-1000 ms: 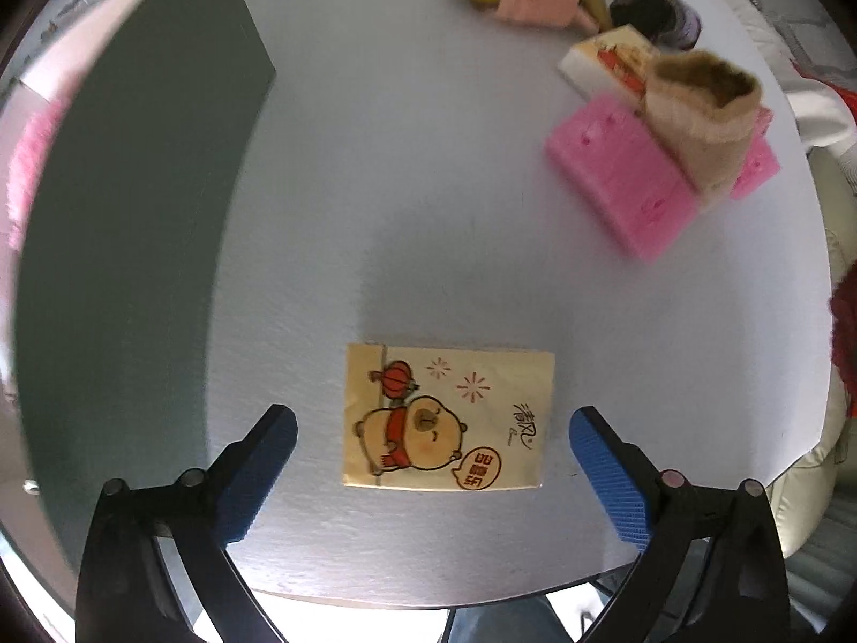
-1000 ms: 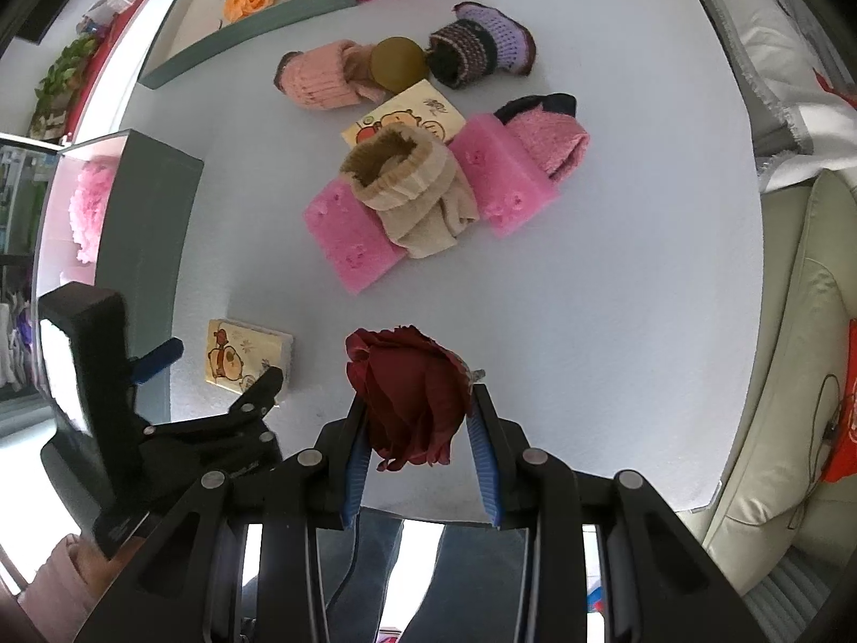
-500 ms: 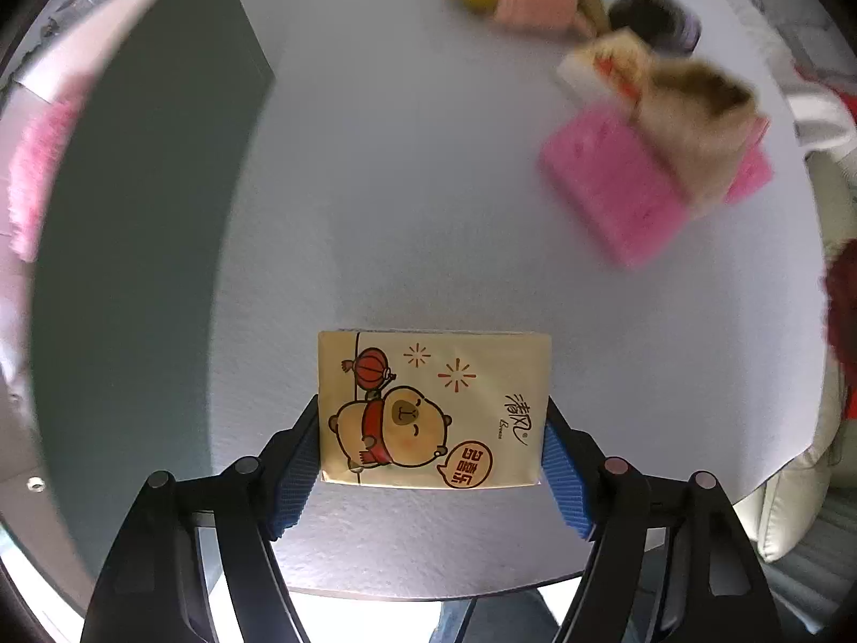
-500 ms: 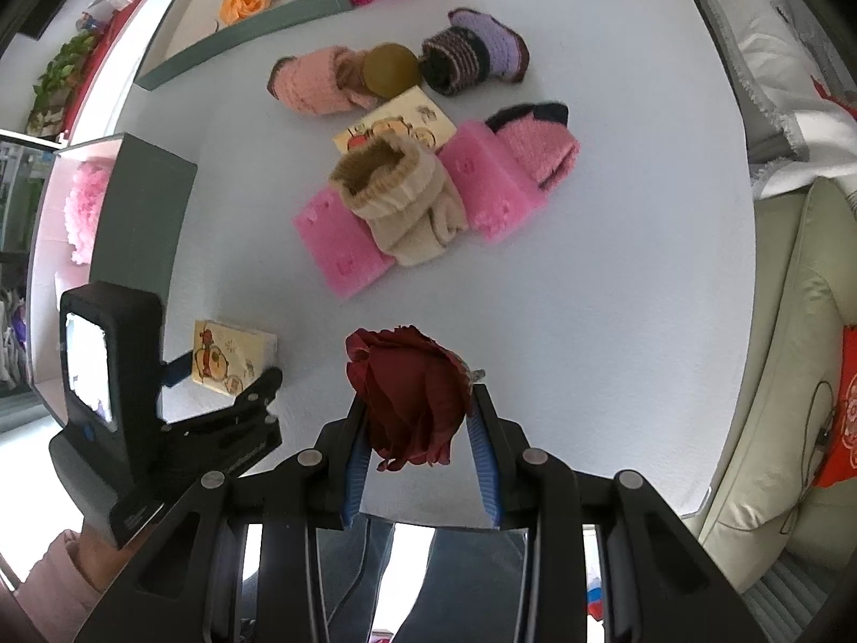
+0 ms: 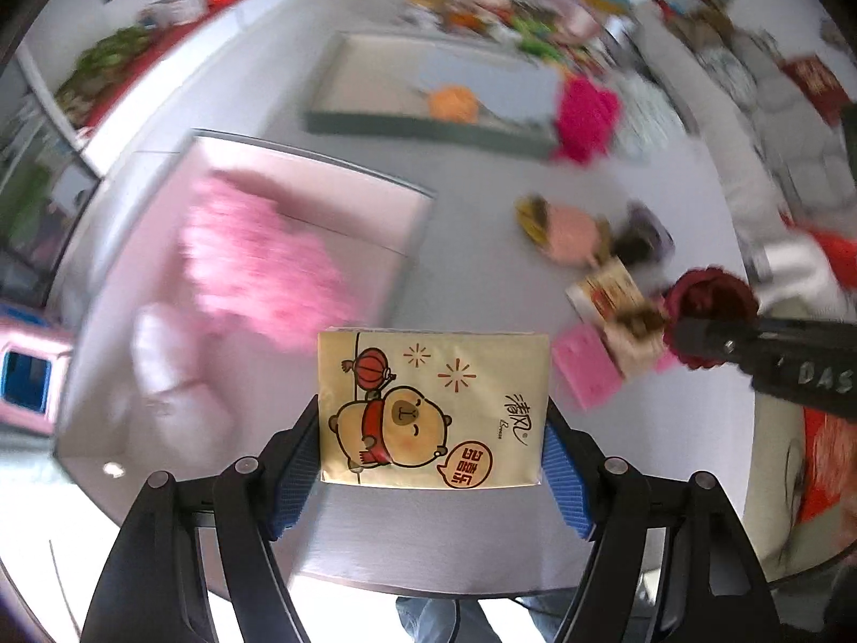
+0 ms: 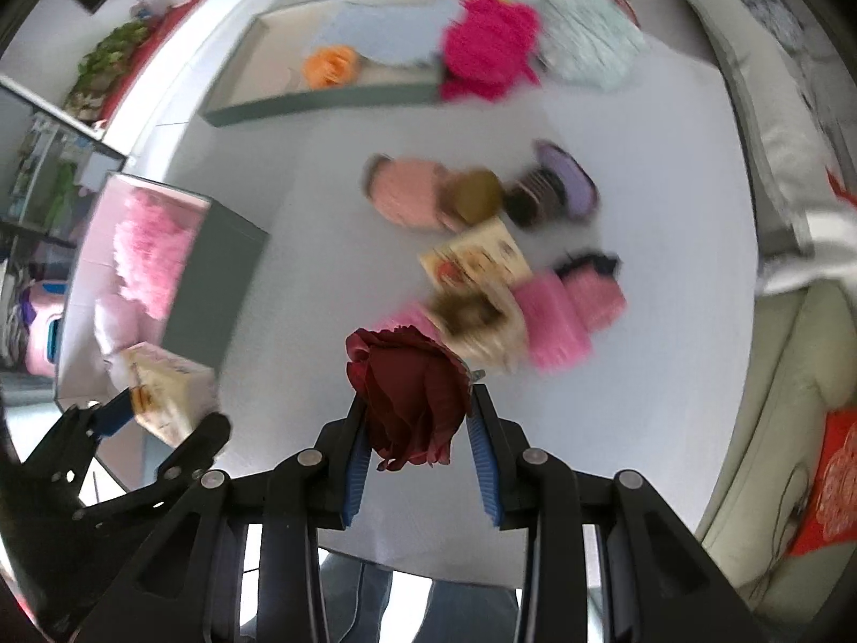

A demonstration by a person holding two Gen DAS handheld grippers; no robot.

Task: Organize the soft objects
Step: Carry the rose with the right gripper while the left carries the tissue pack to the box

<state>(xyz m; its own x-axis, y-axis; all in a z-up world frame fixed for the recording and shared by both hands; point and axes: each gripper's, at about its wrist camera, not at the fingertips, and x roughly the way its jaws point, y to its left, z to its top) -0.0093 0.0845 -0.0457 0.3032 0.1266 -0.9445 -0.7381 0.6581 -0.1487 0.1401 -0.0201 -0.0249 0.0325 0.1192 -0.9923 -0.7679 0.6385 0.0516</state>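
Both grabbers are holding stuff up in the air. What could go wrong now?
The tissue pack is pinched only at its two side edges by the left gripper, so it might slip. The soft rose in the right gripper could get squashed.

Tissue pack (image 5: 434,410): Chinese brand characters with a small script word beneath, too small to read; red speech bubble with Chinese characters.
Right tongs (image 5: 712,345) arm: white letters "DAS", cut off.
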